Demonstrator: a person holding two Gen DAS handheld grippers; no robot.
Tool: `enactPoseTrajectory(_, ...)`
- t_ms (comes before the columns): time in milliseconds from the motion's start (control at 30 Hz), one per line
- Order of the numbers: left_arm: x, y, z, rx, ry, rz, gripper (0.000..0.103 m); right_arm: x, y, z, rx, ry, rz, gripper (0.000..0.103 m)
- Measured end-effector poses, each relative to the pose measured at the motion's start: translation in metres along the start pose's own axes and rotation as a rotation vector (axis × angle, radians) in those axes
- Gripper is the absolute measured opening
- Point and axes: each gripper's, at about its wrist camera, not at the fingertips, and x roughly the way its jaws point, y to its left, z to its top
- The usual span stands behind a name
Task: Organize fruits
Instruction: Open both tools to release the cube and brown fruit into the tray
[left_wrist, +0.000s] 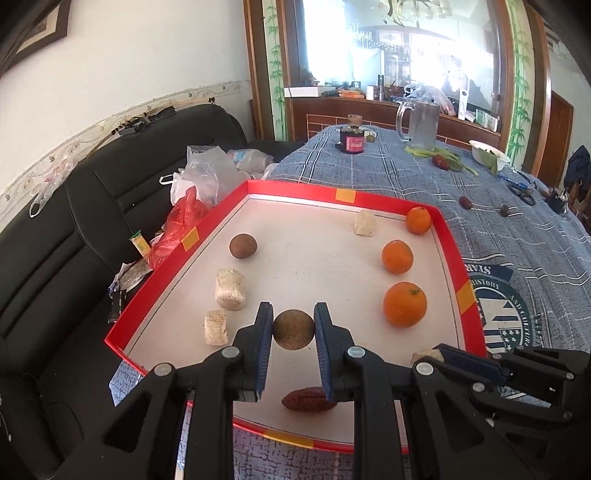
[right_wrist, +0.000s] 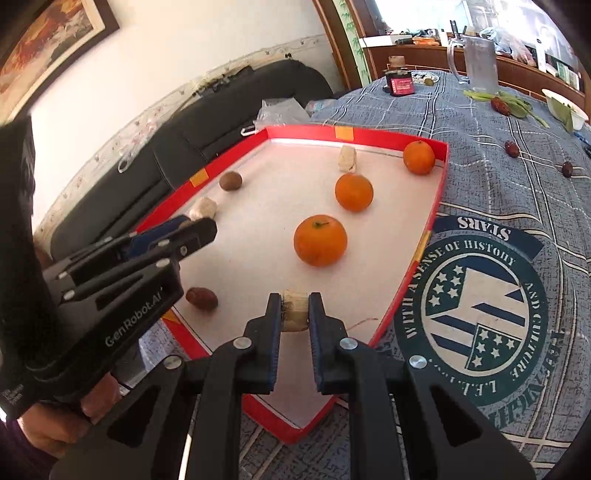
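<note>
You are in a lived-in home, in a sitting or dining room. A black leather sofa (left_wrist: 92, 206) fills the left of the frame, strewn with crumpled plastic bags (left_wrist: 207, 173), under a white wall with a floral border strip (left_wrist: 74, 144) and a dark-framed picture (right_wrist: 55, 40) at upper left. At upper centre a wood-framed glass partition painted with green bamboo (left_wrist: 275, 70) stands behind a table in a blue plaid cloth (left_wrist: 498, 229), bearing a clear glass mug (left_wrist: 421, 122).
</note>
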Motion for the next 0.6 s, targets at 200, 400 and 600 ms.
enactPoseTrajectory(200, 0.013, -0.004, 0.004, 0.026, 0.034, 0.019, 0.022, 0.001, 0.002, 0.000, -0.010, 0.017, -0.027, 0.016)
enactPoseTrajectory(400, 0.024, -0.014, 0.001, 0.040, 0.099, 0.040, 0.030, -0.007, -0.002, -0.002, -0.041, 0.037, -0.054, 0.017)
enactPoseTrajectory(600, 0.020, -0.022, 0.005, 0.029, 0.126, 0.075, 0.049, -0.066, -0.019, 0.000, -0.049, -0.064, -0.105, 0.024)
